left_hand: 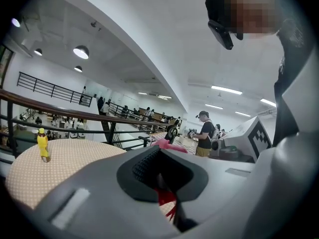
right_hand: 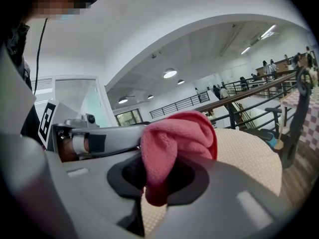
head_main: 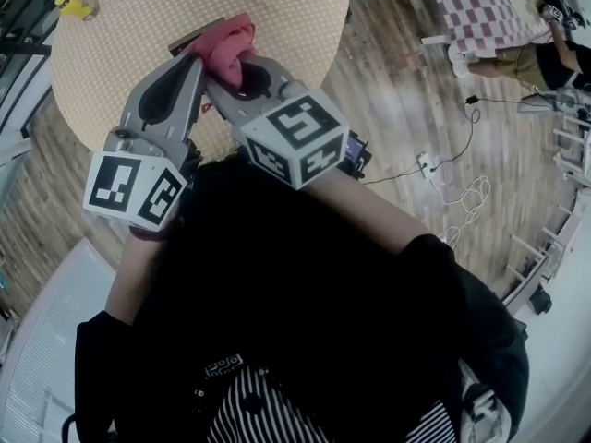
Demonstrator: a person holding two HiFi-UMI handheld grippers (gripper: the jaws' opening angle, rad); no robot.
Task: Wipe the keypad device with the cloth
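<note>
Both grippers are raised close to my chest, over the near edge of a round table [head_main: 120,53]. My right gripper [head_main: 238,74] is shut on a bunched pink cloth [head_main: 226,46], which fills its jaws in the right gripper view [right_hand: 174,143]. My left gripper [head_main: 196,63] lies just left of it, jaws closed on a flat dark object [head_main: 187,38], seemingly the keypad device, whose edge shows under the cloth. In the left gripper view something red [left_hand: 164,197] sits between the jaws, and the cloth [left_hand: 167,144] peeks over them. The cloth touches that object's top.
A small yellow figure [head_main: 74,5] stands at the far left of the beige dotted table. On the wooden floor to the right lie a power strip [head_main: 428,164] and white cables. A person [head_main: 517,58] sits at the upper right; railings bound the mezzanine [left_hand: 60,113].
</note>
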